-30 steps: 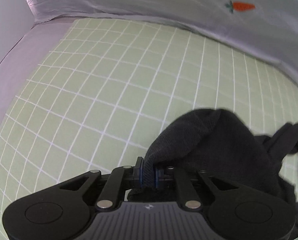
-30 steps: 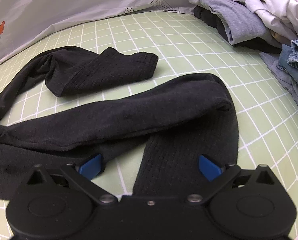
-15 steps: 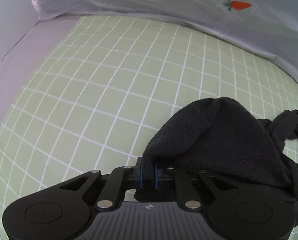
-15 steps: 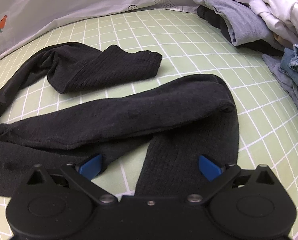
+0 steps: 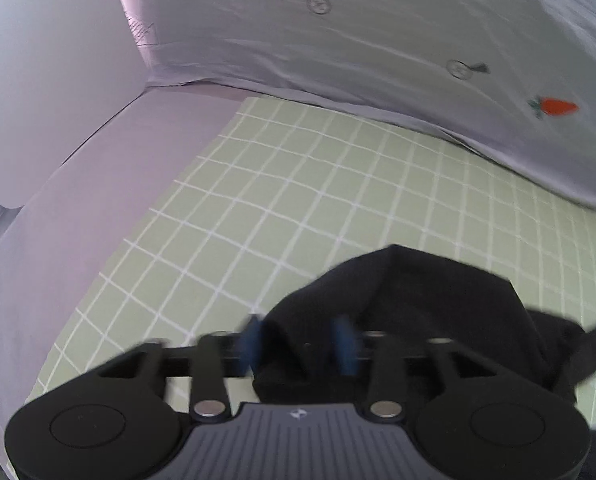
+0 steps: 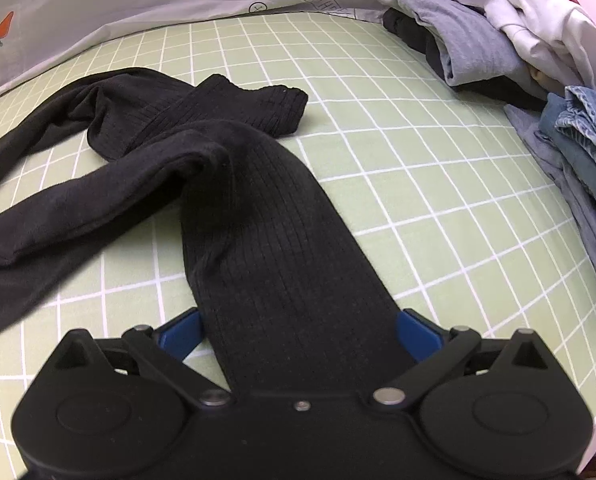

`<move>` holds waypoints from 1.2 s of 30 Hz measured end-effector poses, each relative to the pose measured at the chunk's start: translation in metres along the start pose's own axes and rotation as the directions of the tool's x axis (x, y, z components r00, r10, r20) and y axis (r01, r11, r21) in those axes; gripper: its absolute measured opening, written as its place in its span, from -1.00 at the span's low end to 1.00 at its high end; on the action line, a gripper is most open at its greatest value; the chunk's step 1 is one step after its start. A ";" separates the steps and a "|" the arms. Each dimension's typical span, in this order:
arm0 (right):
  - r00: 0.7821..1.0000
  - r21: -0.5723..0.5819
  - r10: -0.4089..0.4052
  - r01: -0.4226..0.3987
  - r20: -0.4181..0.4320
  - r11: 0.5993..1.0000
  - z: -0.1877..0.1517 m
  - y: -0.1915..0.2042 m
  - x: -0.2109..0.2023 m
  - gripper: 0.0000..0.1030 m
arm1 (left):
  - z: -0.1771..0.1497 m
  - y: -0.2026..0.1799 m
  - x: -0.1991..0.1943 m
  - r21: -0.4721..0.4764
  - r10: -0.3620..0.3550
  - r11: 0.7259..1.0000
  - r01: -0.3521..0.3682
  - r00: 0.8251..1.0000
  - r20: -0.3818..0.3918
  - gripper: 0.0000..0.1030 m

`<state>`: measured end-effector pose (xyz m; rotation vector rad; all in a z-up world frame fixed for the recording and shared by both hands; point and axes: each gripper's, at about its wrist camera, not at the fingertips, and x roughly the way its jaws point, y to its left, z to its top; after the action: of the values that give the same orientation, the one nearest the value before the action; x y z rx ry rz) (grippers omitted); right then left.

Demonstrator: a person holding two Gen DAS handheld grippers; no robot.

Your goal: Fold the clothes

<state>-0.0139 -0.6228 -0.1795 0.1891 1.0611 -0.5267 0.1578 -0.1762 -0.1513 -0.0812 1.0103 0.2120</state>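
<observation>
A black ribbed garment [image 6: 258, 216] lies spread on the green checked mat [image 6: 418, 168], its long parts running left and one cuff end lying at the back. My right gripper [image 6: 298, 332] is open, with a ribbed band of the garment lying between its blue fingers. In the left wrist view my left gripper [image 5: 298, 344] is open, its blue pads [image 5: 252, 340] blurred, and a bunched end of the black garment [image 5: 410, 312] lies between and beyond them on the mat [image 5: 298, 208].
A pile of folded clothes [image 6: 498, 32], grey, white and red, stands at the back right, with denim [image 6: 578, 148] in front of it. A pale sheet with a carrot print [image 5: 554, 106] rises behind the mat. A lilac surface [image 5: 78, 208] borders the mat's left side.
My left gripper has opened and let go of the black garment's end. The right gripper has moved so that the ribbed band now runs straight ahead between its fingers.
</observation>
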 end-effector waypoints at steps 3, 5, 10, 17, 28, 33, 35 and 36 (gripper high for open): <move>1.000 -0.012 -0.009 0.009 0.001 1.000 -0.001 0.002 -0.001 1.00 | -0.028 -0.002 -0.019 0.008 -0.005 1.000 0.005 1.000 0.002 0.30; 1.000 -0.042 -0.016 0.017 0.010 0.999 -0.002 0.003 -0.002 0.99 | -0.045 0.001 -0.030 -0.021 -0.022 1.000 0.021 1.000 -0.010 0.34; 0.999 -0.108 -0.012 0.018 0.049 0.994 -0.006 0.007 -0.005 0.89 | -0.093 0.004 -0.043 -0.100 -0.122 0.988 0.115 0.991 -0.063 0.48; 0.998 -0.104 0.018 -0.012 0.056 0.995 0.000 0.006 0.000 0.86 | -0.116 -0.033 -0.030 0.063 -0.100 0.993 0.104 0.993 -0.056 0.48; 0.996 -0.081 0.060 -0.055 0.067 0.995 -0.008 0.003 -0.006 0.54 | -0.113 -0.048 -0.015 0.192 -0.040 0.981 0.034 0.999 0.028 0.11; 0.993 -0.109 0.094 -0.085 0.076 0.990 -0.012 0.007 -0.014 -0.15 | -0.112 -0.041 -0.021 0.157 -0.088 0.984 0.080 0.995 0.044 -0.40; 0.992 -0.138 0.091 -0.079 0.084 0.987 -0.016 0.011 -0.017 -0.53 | -0.110 -0.033 -0.026 0.124 -0.097 0.988 0.090 0.994 0.050 -0.50; 0.992 -0.149 0.087 -0.073 0.087 0.986 -0.017 0.012 -0.019 -0.73 | -0.110 -0.029 -0.029 0.113 -0.099 0.989 0.092 0.994 0.053 -0.54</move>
<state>-0.0286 -0.5998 -0.1728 0.0773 0.9928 -0.3800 0.0578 -0.2270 -0.1860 -0.0226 0.9555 0.0704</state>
